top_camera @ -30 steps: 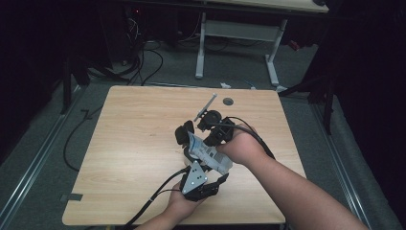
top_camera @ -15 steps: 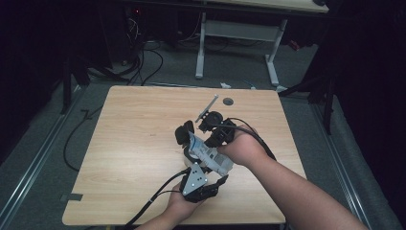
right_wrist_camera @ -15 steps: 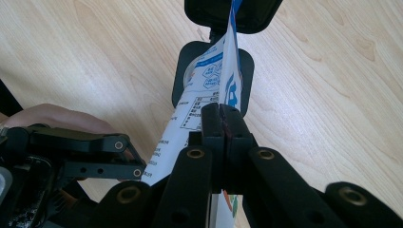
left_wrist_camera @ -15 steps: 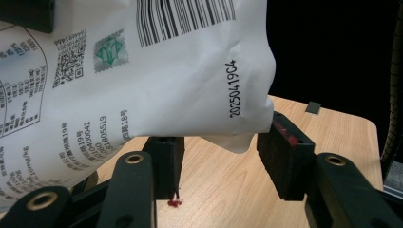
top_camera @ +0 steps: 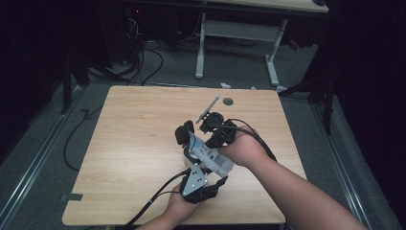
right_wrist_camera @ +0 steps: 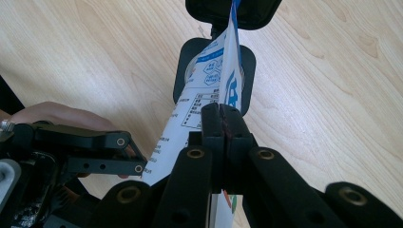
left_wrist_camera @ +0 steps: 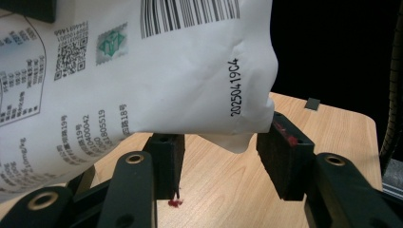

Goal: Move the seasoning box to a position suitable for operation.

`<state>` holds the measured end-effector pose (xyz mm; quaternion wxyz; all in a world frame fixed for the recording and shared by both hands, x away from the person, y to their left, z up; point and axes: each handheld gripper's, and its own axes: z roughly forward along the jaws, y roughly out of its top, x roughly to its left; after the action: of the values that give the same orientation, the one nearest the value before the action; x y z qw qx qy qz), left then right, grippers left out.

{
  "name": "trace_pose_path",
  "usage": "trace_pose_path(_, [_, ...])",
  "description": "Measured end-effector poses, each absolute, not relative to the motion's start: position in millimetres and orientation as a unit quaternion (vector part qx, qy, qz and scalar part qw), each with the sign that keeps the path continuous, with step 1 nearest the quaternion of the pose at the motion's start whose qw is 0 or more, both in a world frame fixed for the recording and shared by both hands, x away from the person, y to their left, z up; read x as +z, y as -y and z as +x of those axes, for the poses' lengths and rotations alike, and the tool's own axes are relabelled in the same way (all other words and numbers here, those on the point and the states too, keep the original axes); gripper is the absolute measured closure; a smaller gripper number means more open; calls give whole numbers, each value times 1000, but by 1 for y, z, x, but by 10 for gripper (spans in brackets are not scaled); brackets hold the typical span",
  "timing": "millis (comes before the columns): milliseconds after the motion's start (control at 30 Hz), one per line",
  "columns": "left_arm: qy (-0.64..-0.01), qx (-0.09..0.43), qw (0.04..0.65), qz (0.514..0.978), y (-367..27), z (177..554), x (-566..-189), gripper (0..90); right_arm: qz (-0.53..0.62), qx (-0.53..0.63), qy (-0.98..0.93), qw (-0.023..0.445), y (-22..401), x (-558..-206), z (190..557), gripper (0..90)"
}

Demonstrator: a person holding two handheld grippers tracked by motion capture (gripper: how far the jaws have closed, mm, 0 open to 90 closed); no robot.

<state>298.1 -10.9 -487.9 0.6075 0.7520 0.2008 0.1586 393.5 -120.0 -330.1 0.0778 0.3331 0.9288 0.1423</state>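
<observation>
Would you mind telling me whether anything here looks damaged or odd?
The left hand-held gripper has red smears on its pads, with a red spot on the table beneath. The pouch looks merely creased.

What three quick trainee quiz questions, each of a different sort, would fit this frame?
1. True or false: the right gripper is shut on the printed white pouch.
2. The left gripper has its jaws: A) apart, B) pressed together.
3. What does the pouch hang above?

Key: 1 true. 2 A, with the pouch's lower corner between them. 3 the wooden table.
</observation>
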Motion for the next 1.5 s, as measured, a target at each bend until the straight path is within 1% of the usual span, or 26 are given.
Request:
trace_pose_path(667, [-202, 151, 600, 760, 10, 297, -496, 545, 336, 145, -928, 72, 125, -330, 387, 899])
trace_pose_path(1033, [-212, 142, 593, 764, 7, 300, -502, 544, 337, 146, -927, 69, 126, -329, 384, 899])
trace_pose_path(1500, [-232, 132, 571, 777, 3, 306, -513, 542, 339, 147, -927, 64, 129, -333, 382, 898])
